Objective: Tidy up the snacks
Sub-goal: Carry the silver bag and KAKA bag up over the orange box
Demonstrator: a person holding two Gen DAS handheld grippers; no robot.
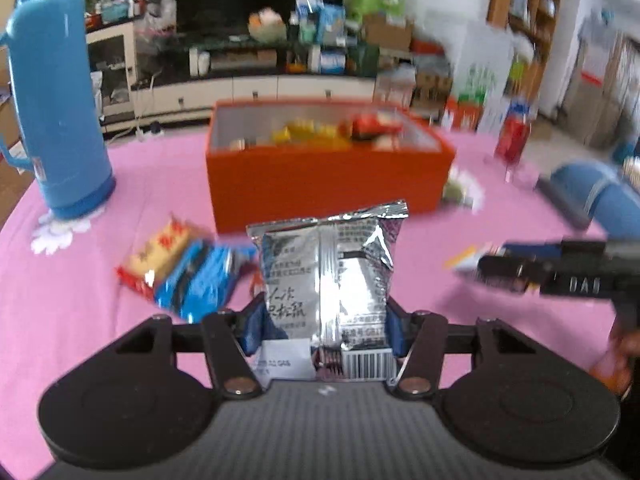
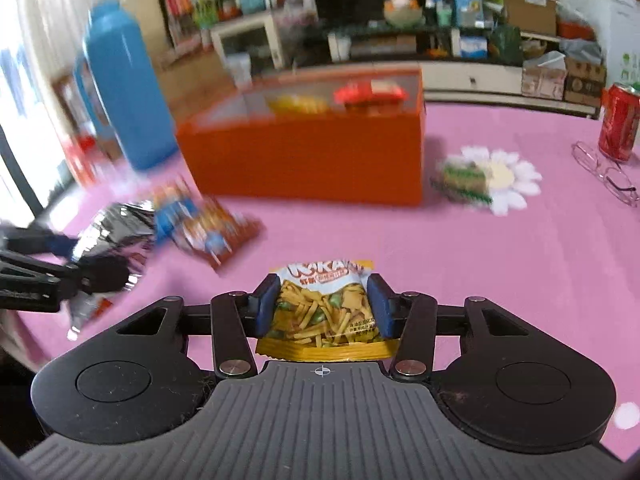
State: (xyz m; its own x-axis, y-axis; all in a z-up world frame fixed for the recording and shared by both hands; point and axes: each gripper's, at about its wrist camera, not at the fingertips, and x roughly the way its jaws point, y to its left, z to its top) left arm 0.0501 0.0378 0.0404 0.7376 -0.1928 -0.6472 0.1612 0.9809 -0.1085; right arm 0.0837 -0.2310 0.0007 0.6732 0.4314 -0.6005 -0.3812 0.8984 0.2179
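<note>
We saw one orange box [image 2: 304,160] far center on the pink table [image 2: 500,280], several snacks inside. Left gripper [image 1: 322,320] pinched one silver bag [image 1: 326,276], barcode on it, text unreadable. Right gripper [image 2: 322,308] pinched one yellow noodle-snack pack [image 2: 324,312]. Two loose packs [image 1: 180,272] lay near left.

The right gripper [image 1: 560,276], seen at three o'clock in the left wrist view, carries the pale letters "DAS" on its black body. The silver packet [image 1: 326,280] bears a barcode at its lower edge and Chinese print too blurred to read. The yellow snack packet [image 2: 326,312] shows white letters resembling "USKA" along its top.
</note>
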